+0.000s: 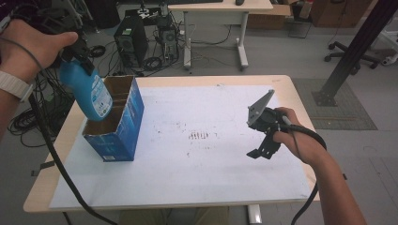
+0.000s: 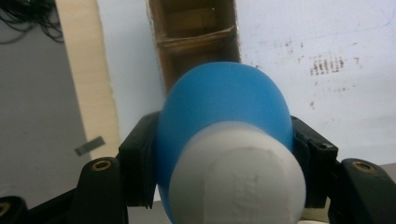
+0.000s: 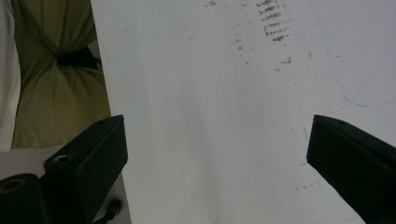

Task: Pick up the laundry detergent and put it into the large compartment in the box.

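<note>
We grip the blue bottle (image 1: pixel 89 91) in the left gripper (image 1: pixel 77 54), its jaws clamped on the neck just below the white cap (image 2: pixel 238 175). The bottle is smooth, rounded plastic with a printed label, and it hangs tilted, base down, over the open top of the blue carton (image 1: pixel 115 126). In the left gripper view, the bottle's shoulder (image 2: pixel 224 100) bulges between the two black jaw blocks, and the carton's brown corrugated interior with its cardboard divider (image 2: pixel 196 39) lies at 12 o'clock. The carton is a rectangular box standing at 9 o'clock on the white sheet (image 1: pixel 202 187), a matte surface marked with rust-coloured specks (image 1: pixel 199 136) near its middle.

We hold the right gripper (image 1: pixel 263 152) at 3 o'clock, low over the sheet, its jaws spread wide with nothing between them. The sheet covers a pale wood table (image 1: pixel 300 98) with rounded corners.
</note>
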{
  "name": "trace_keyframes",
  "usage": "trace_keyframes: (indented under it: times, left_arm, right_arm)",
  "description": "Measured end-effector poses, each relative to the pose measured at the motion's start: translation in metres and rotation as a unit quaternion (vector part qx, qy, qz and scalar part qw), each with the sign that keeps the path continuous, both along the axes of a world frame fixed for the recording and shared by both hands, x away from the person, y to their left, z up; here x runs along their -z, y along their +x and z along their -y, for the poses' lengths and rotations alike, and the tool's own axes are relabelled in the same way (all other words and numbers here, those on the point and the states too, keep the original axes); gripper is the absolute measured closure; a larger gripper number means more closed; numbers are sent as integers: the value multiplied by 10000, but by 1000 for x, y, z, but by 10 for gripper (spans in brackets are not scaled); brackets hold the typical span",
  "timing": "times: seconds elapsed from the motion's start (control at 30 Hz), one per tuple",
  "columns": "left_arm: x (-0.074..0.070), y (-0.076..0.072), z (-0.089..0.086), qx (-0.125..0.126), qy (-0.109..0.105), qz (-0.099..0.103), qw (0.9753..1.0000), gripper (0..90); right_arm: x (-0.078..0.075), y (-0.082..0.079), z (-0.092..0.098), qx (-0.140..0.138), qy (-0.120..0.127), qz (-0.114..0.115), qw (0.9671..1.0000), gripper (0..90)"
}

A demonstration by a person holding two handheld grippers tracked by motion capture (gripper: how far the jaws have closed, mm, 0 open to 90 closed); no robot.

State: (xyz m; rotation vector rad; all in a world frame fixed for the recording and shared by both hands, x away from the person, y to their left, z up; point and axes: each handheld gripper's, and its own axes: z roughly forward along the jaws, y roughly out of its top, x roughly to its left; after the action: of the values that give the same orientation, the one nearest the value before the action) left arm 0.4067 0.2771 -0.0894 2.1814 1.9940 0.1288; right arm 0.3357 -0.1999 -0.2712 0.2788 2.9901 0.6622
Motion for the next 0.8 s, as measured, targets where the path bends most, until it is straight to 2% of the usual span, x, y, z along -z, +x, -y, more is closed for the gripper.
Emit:
trace_keyframes:
  times: [0.07, 0.23, 0.43, 0.6, 0.8]
  left_arm:
    - [2, 1, 0, -33, 7, -16, 10000, 375]
    - [5, 3, 4, -98, 218, 5, 9997, 376]
    - [13, 6, 3, -127, 117, 34, 9998, 376]
    - [20, 8, 5, -127, 223, 33, 9997, 376]
    - [29, 11, 6, -139, 237, 57, 9996, 375]
  right_arm:
    - [-1, 0, 1, 0, -5, 7, 10000, 55]
    - [0, -1, 2, 12, 15, 19, 10000, 55]
    - [1, -1, 2, 13, 4, 6, 10000, 55]
    - [1, -1, 3, 30, 5, 9, 10000, 55]
    - [2, 0, 2, 18, 29, 11, 10000, 55]
